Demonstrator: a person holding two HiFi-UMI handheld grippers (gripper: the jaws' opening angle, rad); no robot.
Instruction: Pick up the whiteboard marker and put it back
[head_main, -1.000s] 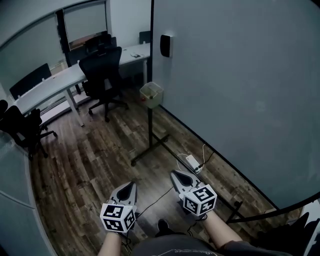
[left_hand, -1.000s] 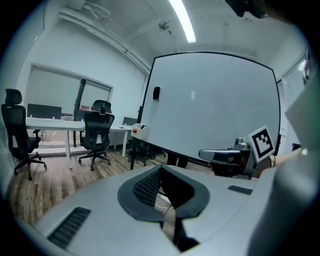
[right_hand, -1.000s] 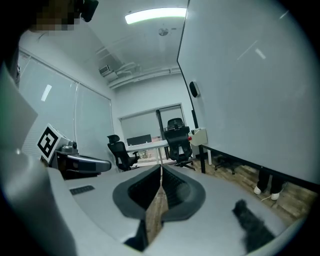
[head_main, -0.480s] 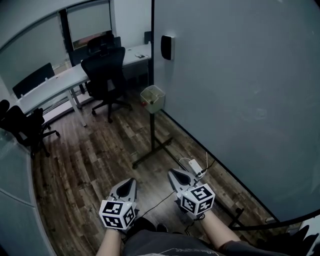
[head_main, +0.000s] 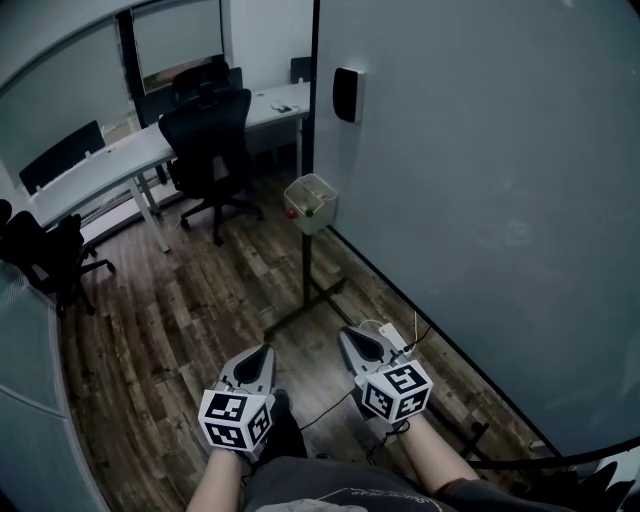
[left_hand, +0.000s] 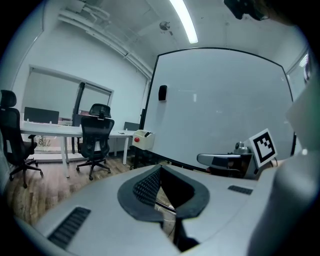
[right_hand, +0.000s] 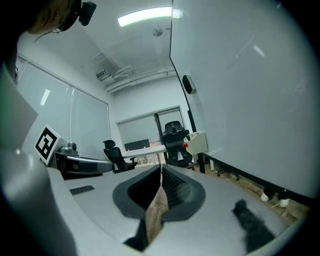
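- Head view: left gripper and right gripper side by side over wooden floor; whiteboard at right, small box on its stand ahead, stand's foot between.
- Left gripper view: jaws together, empty; whiteboard marker too small to pick out.
- Right gripper view: jaws closed, nothing held; office chair beyond.

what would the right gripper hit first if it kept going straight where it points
Nothing close. Farther on, the right gripper would probably reach the black office chair, left of the basket; depth is unclear.
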